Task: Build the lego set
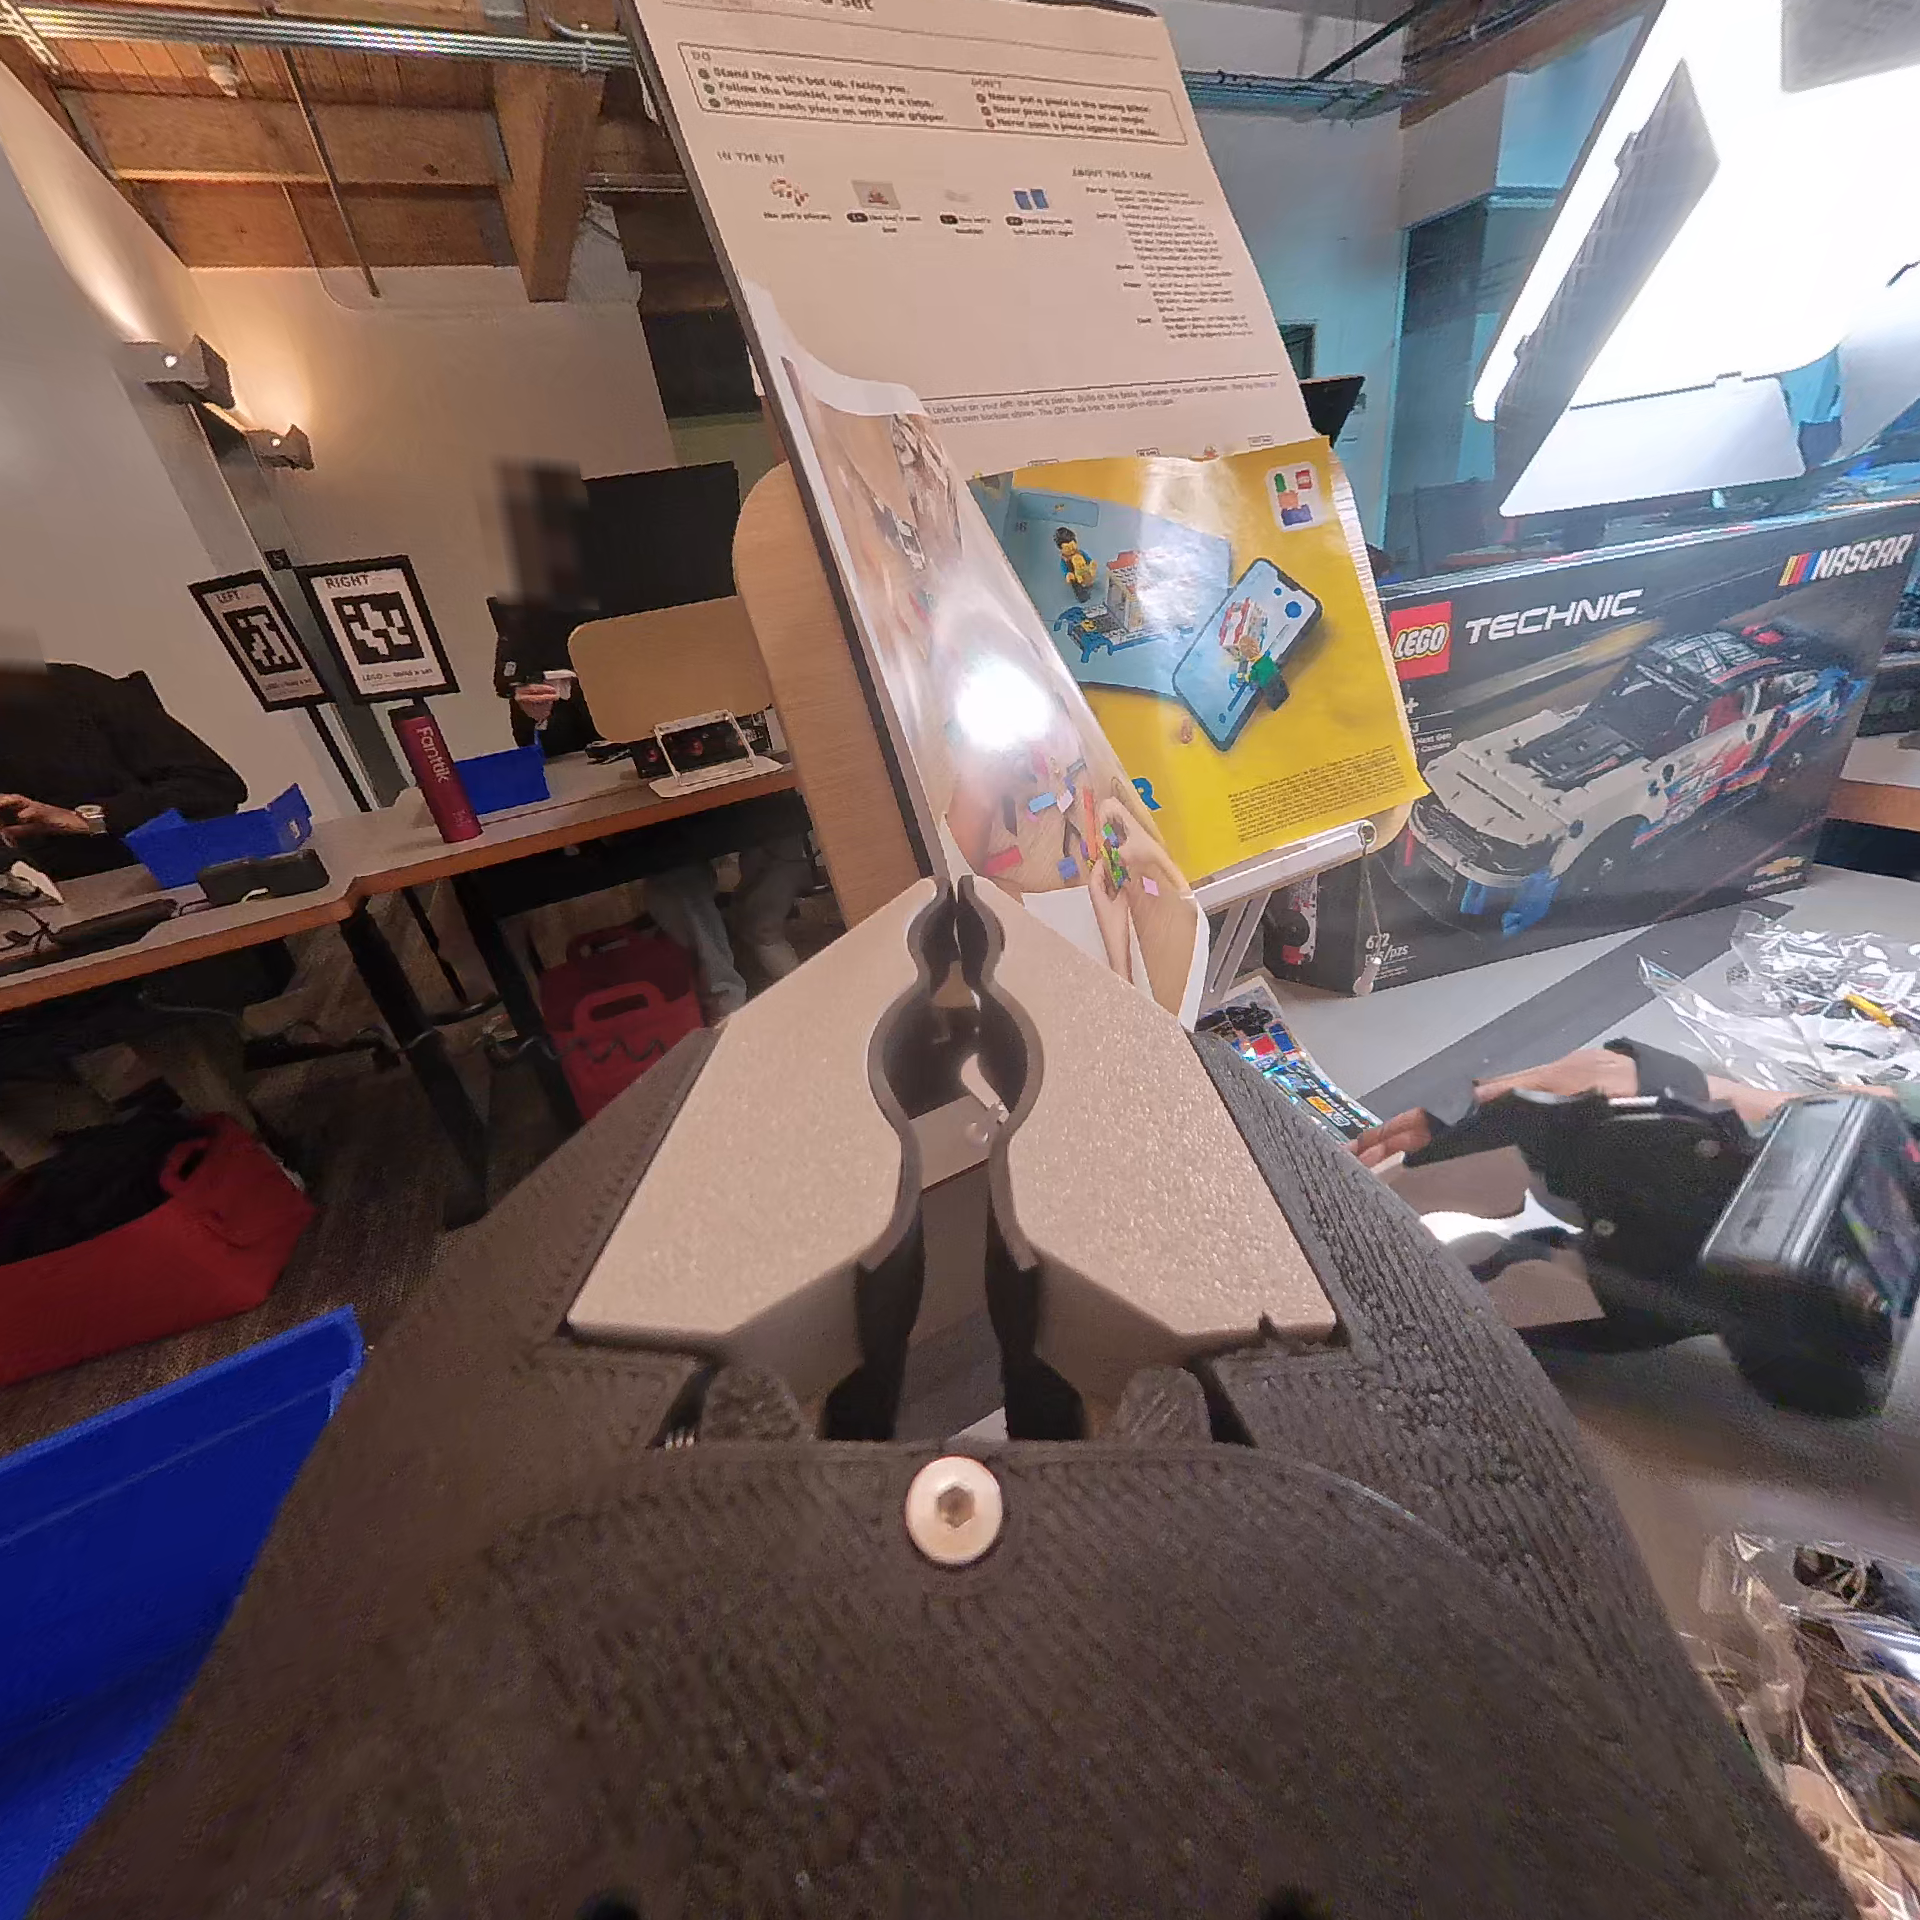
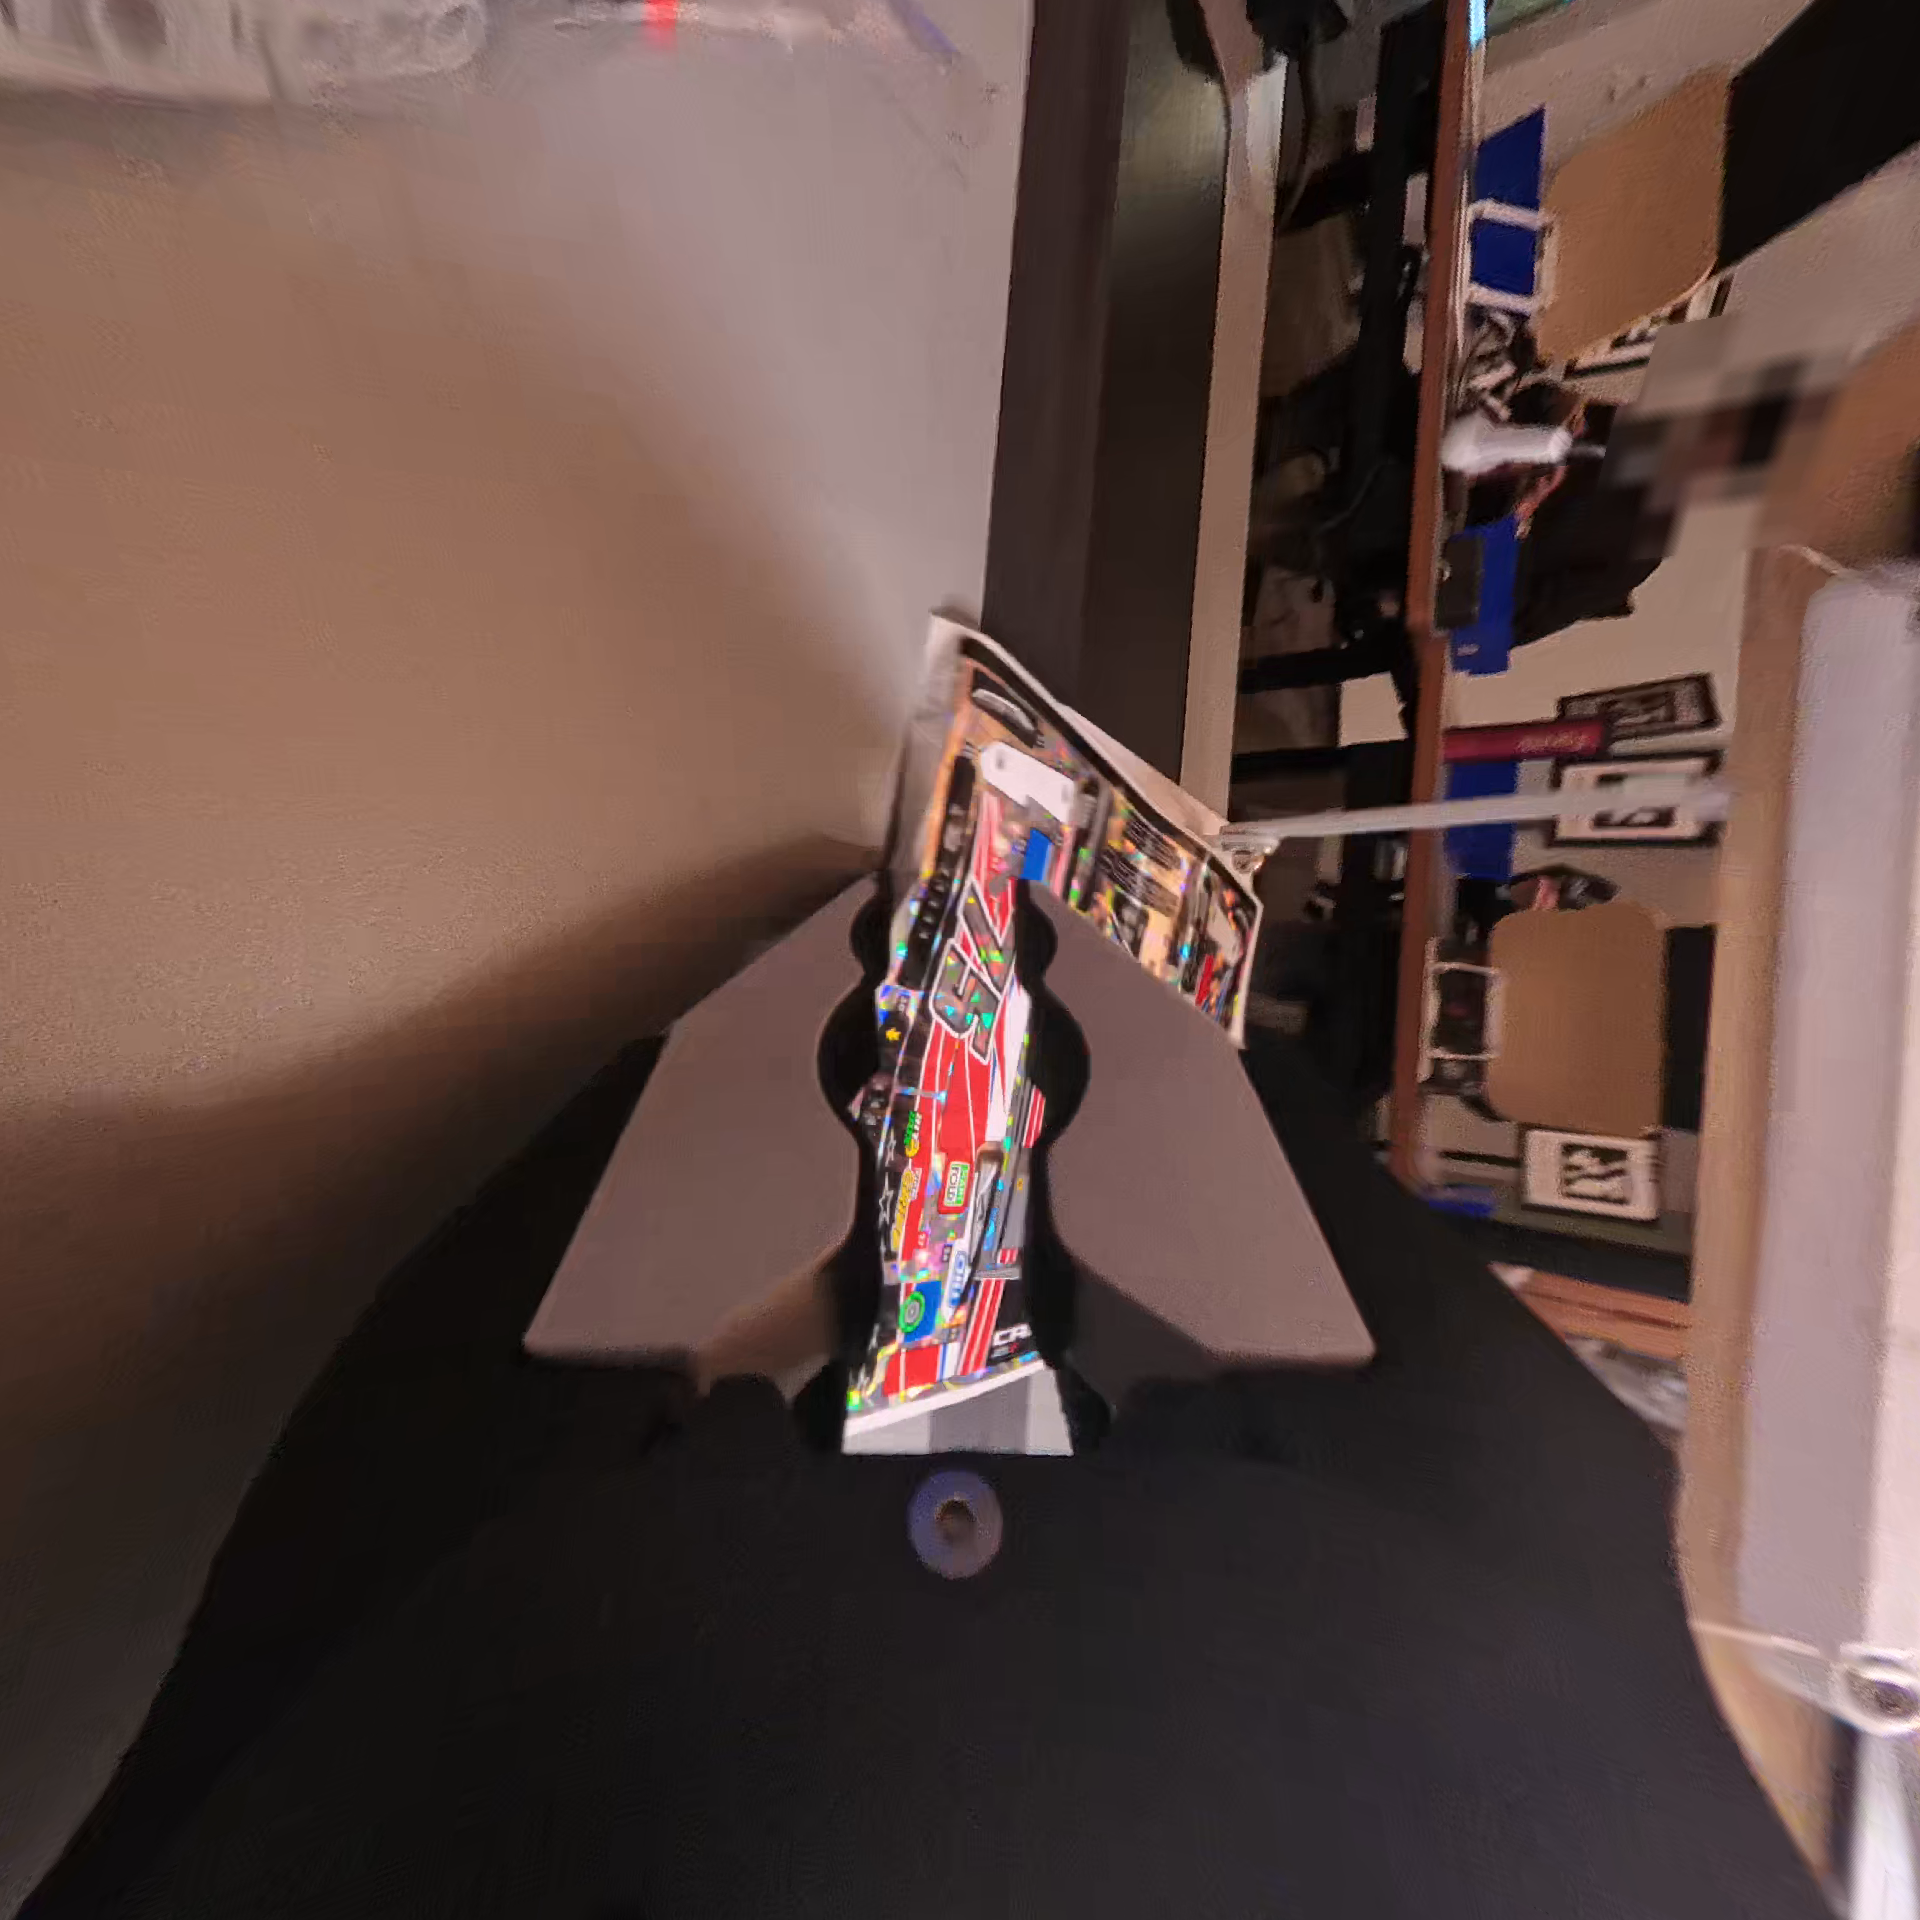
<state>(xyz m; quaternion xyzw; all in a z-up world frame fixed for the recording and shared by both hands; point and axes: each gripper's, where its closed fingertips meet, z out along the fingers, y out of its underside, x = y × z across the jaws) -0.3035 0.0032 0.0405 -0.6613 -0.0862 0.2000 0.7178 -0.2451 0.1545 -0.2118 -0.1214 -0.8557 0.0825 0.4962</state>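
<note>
Left claw (image 1: 958, 896): grey fingers pressed together at the tips, pinching the lower edge of a glossy instruction booklet (image 1: 1023, 717) with a photo cover, held upright and leaning against a white printed instruction board (image 1: 966, 208). Behind the booklet, propped on a pale easel stand (image 1: 1288, 868), a yellow leaflet (image 1: 1195, 644) with pictures of small figures and a phone. Farther right along the grey surface (image 1: 1662, 1455), standing at its far edge, a large dark box (image 1: 1652, 748) with a white, red and blue race car pictured on it. Clear plastic bags of small parts (image 1: 1818, 987) near the right edge of the surface, more (image 1: 1829, 1704) at the near right corner. Blue plastic bin (image 1: 135, 1538) at the near left.

Right claw (image 2: 951, 914): grey fingers closed on a shiny holographic sticker sheet (image 2: 966, 1091) with red, white and black car decals, the sheet running lengthwise between the fingers and bending over past the tips. View rolled sideways and blurred, so the backdrop is hard to read; probably a pale wall (image 2: 468, 520) to the left.

In the left wrist view, a gloved hand (image 1: 1621, 1153) low over the surface, wrapped around the other black device (image 1: 1808, 1236).
</note>
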